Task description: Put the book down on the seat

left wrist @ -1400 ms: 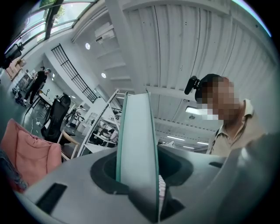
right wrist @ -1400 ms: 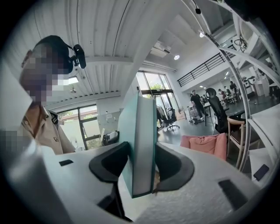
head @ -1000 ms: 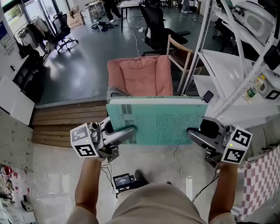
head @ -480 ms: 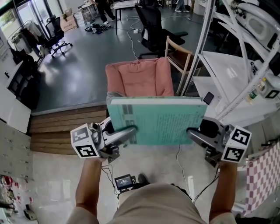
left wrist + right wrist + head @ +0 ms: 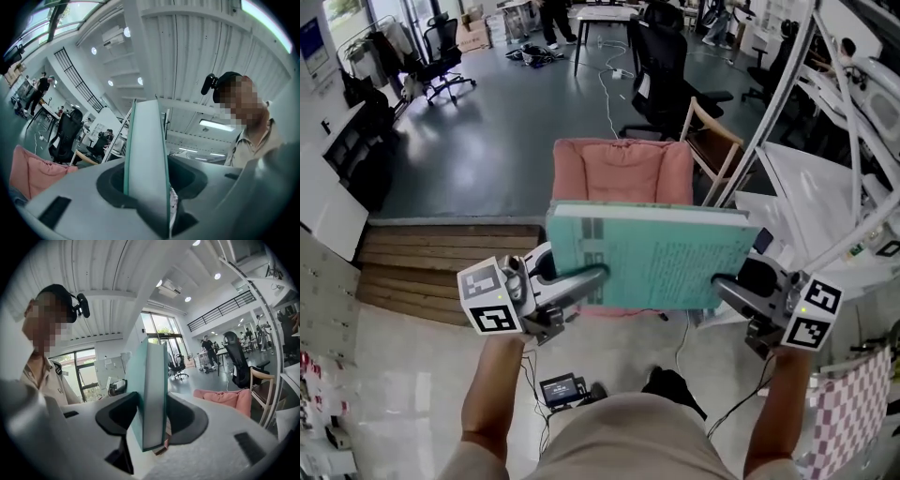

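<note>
A large teal book (image 5: 652,258) is held flat between both grippers, above the front part of a pink cushioned seat (image 5: 623,173). My left gripper (image 5: 581,281) is shut on the book's left edge, and my right gripper (image 5: 733,289) is shut on its right edge. In the left gripper view the book (image 5: 145,154) stands edge-on between the jaws of the left gripper (image 5: 147,187), with the pink seat (image 5: 33,171) low at the left. In the right gripper view the book (image 5: 150,394) is clamped in the right gripper (image 5: 150,420), and the seat (image 5: 225,399) lies beyond.
A wooden chair (image 5: 712,141) stands just right of the seat, with a black office chair (image 5: 661,66) behind it. White rack poles (image 5: 769,122) and shelves crowd the right side. Wooden steps (image 5: 441,258) run along the left. A small device (image 5: 562,387) lies on the floor by my feet.
I have stepped closer to the seat. The book, still held by both grippers, now overlaps the front of the pink seat instead of hanging short of it.
</note>
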A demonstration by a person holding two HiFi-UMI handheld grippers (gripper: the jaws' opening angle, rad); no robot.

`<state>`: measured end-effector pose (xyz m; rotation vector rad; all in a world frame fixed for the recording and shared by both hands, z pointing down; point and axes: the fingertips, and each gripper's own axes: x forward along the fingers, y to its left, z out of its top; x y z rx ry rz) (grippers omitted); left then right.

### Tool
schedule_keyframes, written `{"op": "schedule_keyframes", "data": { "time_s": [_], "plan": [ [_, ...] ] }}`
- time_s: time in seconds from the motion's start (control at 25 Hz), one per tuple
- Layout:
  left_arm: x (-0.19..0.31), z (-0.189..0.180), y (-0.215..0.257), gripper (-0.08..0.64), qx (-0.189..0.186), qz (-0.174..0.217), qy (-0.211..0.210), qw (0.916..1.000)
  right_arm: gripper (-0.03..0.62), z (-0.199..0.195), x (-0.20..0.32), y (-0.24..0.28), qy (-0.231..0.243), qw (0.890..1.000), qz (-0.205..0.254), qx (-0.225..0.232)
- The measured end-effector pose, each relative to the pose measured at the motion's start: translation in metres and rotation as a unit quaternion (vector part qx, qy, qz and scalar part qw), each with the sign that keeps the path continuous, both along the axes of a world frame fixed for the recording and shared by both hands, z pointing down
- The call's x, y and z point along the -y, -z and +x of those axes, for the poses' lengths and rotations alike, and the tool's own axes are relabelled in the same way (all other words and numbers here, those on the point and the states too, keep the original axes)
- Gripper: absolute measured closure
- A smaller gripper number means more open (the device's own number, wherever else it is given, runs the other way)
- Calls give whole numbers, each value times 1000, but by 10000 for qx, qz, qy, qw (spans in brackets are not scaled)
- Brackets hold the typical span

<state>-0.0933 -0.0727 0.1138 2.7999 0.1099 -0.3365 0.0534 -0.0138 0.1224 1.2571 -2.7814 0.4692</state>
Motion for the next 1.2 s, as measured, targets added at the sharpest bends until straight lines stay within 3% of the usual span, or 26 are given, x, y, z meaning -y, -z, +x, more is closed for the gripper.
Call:
{"op": "schedule_keyframes", "data": {
  "time_s": [0.16,0.56,0.8,1.2],
  "plan": [
    [34,-16,7,387,33,-7,431,9991,407,-12,47,8,423,9991,60,-7],
    [72,-17,-30,387,279,48,1476,9886,407,-6,116,-35,1424,9895,185,155],
    [147,14,-18,385,363,-61,1805,9829,407,25,201,-25,1731,9847,29,192],
    [193,28,-55,383,561,-455,1935,9784,405,40,251,-62,1797,9827,-311,307]
  ]
}}
